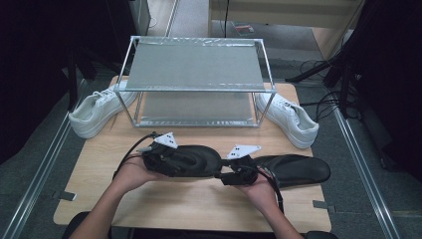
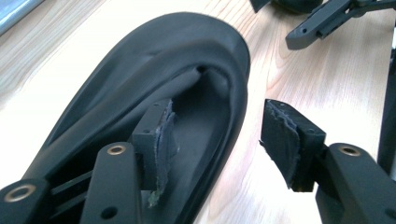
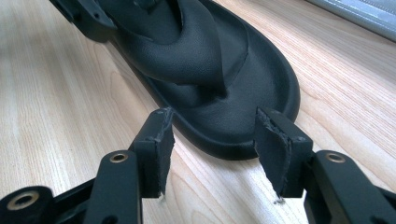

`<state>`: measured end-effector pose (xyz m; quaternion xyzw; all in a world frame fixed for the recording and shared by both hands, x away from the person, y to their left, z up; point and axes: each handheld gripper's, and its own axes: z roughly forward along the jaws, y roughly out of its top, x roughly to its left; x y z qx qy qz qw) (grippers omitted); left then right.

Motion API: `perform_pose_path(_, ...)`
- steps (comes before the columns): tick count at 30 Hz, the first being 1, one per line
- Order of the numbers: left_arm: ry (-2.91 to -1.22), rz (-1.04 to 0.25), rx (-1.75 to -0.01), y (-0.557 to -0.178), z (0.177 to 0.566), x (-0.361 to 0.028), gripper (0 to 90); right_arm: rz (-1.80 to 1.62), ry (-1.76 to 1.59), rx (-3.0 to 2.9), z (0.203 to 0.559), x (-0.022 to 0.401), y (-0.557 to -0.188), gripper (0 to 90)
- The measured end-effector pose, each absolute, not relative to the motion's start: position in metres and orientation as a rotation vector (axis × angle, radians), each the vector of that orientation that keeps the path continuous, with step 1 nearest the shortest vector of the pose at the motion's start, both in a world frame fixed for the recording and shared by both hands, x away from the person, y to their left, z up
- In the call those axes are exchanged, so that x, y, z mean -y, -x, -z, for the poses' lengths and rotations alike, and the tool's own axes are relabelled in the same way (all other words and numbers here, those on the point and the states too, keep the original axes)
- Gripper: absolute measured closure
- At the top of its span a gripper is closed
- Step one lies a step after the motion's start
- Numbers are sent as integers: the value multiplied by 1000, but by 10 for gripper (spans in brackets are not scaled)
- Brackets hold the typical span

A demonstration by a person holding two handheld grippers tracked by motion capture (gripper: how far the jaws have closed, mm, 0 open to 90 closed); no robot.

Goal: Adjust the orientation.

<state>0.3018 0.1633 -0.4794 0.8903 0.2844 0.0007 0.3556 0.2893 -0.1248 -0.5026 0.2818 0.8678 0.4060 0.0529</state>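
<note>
A black sandal (image 1: 196, 159) lies on the wooden table between my two grippers. My left gripper (image 1: 171, 163) is at its left end and stands open. In the left gripper view (image 2: 219, 116) one jaw sits inside the sandal (image 2: 140, 79) and the other outside its rim, and neither pad presses on it. My right gripper (image 1: 225, 174) faces the sandal's right end, also open. In the right gripper view (image 3: 215, 123) the rounded end of the sandal (image 3: 224, 112) lies just beyond the tips, untouched. A second black sandal (image 1: 298, 169) rests to the right.
A two-shelf metal rack (image 1: 194, 90) stands at the back of the table (image 1: 189, 204). One white sneaker (image 1: 97, 112) lies left of it and another (image 1: 291, 119) right of it. Cables and dark stands crowd the floor at the far right.
</note>
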Motion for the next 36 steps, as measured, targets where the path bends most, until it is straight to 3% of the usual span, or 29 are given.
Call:
perform_pose_path(11, -2256, -59, -844, -293, 477, -212, 496, -1282, -833, -2635, 499, 116, -293, 478)
perform_pose_path(21, -2225, -118, -893, -287, 483, -235, 765, -1327, -782, -2643, 493, 109, -295, 498)
perform_pose_path(25, -2203, -134, -951, -290, 487, -237, 882, -1332, -748, -2694, 495, 103, -295, 616)
perform_pose_path(32, -2220, -114, -930, -291, 499, -233, 889, -1296, -689, -2772, 500, 84, -291, 829)
perform_pose_path(36, -2221, -83, -948, -291, 505, -232, 888, -1309, -706, -2791, 501, 74, -292, 868)
